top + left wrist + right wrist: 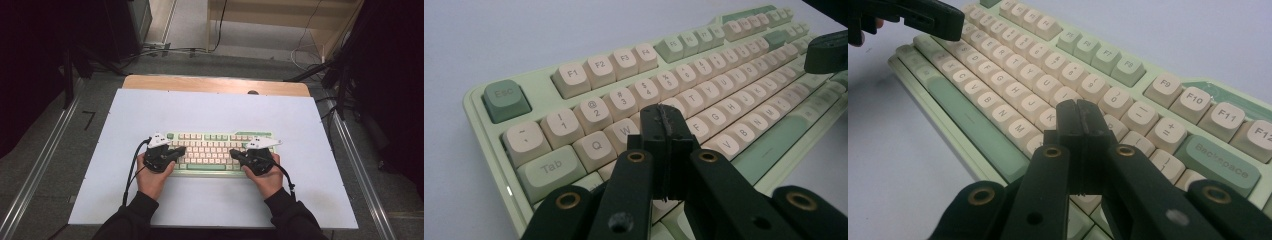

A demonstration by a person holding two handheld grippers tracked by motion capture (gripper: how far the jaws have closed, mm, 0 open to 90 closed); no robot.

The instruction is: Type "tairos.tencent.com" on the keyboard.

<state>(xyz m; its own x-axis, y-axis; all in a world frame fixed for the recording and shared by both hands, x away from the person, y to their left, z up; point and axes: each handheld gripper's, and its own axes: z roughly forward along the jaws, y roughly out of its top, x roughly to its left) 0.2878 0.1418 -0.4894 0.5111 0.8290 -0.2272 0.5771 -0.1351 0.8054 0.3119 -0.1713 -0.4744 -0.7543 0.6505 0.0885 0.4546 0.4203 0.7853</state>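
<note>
A keyboard [215, 150] lies flat on a big white sheet [210, 205] in the middle of the table [215, 84]. Its case is smooth pale green plastic. Most keys are cream squares with rounded corners and small dark letters. The Esc key [505, 99], the Backspace key [1220, 162] and the long space bar [965, 117] are a darker green.

The left gripper [181, 150] is over the left side of the keyboard, near the letter keys. Its black jaws are pressed together with nothing between them. The right gripper [233, 153] is over the right side. Its jaws are pressed together too, and hold nothing. Both grippers are hard black plastic with round brass-coloured pins.
</note>
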